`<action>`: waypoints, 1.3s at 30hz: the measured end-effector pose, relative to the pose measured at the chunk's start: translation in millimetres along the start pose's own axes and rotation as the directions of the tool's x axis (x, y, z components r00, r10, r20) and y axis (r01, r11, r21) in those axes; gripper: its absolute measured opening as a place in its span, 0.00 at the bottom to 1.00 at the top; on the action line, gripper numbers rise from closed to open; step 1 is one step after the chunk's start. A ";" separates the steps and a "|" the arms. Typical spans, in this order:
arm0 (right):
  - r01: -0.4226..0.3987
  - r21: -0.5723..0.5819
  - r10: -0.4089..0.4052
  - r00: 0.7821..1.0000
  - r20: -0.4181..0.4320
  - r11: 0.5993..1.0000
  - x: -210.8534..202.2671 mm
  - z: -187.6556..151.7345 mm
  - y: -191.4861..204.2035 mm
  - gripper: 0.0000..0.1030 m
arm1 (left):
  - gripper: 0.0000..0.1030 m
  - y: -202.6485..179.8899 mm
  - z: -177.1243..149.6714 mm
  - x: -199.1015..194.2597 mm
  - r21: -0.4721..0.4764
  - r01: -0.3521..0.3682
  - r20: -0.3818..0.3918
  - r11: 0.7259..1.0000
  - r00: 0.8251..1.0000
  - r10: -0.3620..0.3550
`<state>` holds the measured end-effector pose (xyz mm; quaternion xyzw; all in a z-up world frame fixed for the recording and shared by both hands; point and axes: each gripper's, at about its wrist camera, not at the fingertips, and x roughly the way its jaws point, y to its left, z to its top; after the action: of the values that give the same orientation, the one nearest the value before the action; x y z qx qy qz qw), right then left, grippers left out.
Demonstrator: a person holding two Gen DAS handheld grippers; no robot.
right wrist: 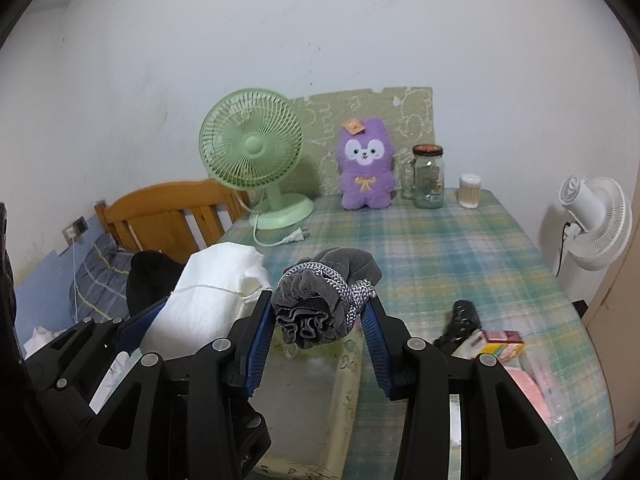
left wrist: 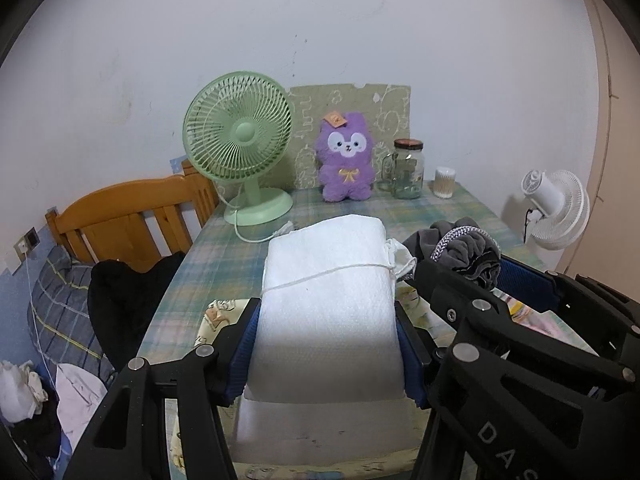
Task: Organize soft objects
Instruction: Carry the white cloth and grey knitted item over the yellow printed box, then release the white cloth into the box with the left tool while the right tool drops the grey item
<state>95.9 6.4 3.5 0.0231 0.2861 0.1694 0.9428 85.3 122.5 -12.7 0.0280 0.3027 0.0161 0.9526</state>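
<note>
Soft, even indoor light; the white wall (left wrist: 320, 32) reads bright. Fisheye bending curves the edges, corners vignette black, and focus stays fairly sharp throughout.

Both views are taken from just behind the jaws, low over the table (left wrist: 224, 248), facing the wall at 12 o'clock. The green fan (left wrist: 238, 136) (right wrist: 251, 148) and purple plush (left wrist: 347, 156) (right wrist: 365, 164) are shared.

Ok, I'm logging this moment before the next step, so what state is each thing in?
white roll: tied with string, gripped by left tongs
grey bundle: tied with cord, gripped by right tongs
green fan: unplugged, plug lying on the table
glass jar: upright, lid on
purple plush: upright
</note>
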 end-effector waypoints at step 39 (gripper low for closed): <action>-0.055 -0.087 0.037 0.981 -0.193 0.995 73.5 -25.3 26.9 0.78 | 0.93 38.2 -33.1 52.7 -0.068 -0.061 -0.195 0.996 0.980 0.046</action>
<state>131.0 54.8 -52.9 -0.0302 0.3666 0.2055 0.9069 108.6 164.6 -67.6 -0.0007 0.3919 0.0556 0.9183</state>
